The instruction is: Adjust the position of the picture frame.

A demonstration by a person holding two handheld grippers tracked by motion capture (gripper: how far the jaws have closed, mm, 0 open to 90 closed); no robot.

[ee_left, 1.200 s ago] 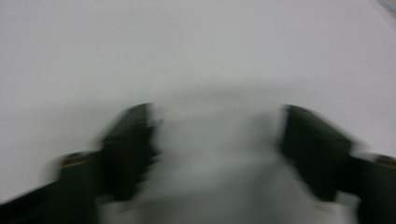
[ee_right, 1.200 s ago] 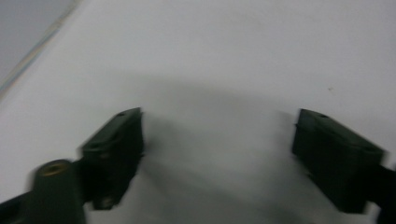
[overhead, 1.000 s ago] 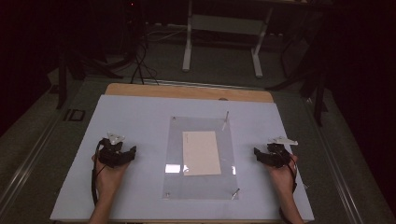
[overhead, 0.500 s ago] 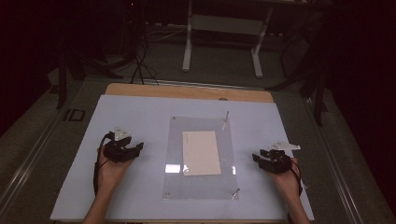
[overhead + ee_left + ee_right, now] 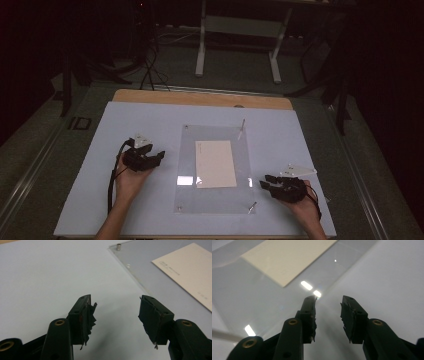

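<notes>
So my right hand-held gripper (image 5: pixel 266 183) has just been narrowing its jaws, nothing between them, at the clear sheet's (image 5: pixel 215 200) near right corner; the left hand-held gripper (image 5: pixel 158 156) stands apart, empty. I'd come in low under that edge, sparing the card (image 5: pixel 215 163).

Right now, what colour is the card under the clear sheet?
Cream, the card; left gripper view shows it best.

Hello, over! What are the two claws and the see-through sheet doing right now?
Left gripper open, empty. Right gripper closing, nothing between jaws. Clear sheet flat, card under it. Nothing in the way.
</notes>
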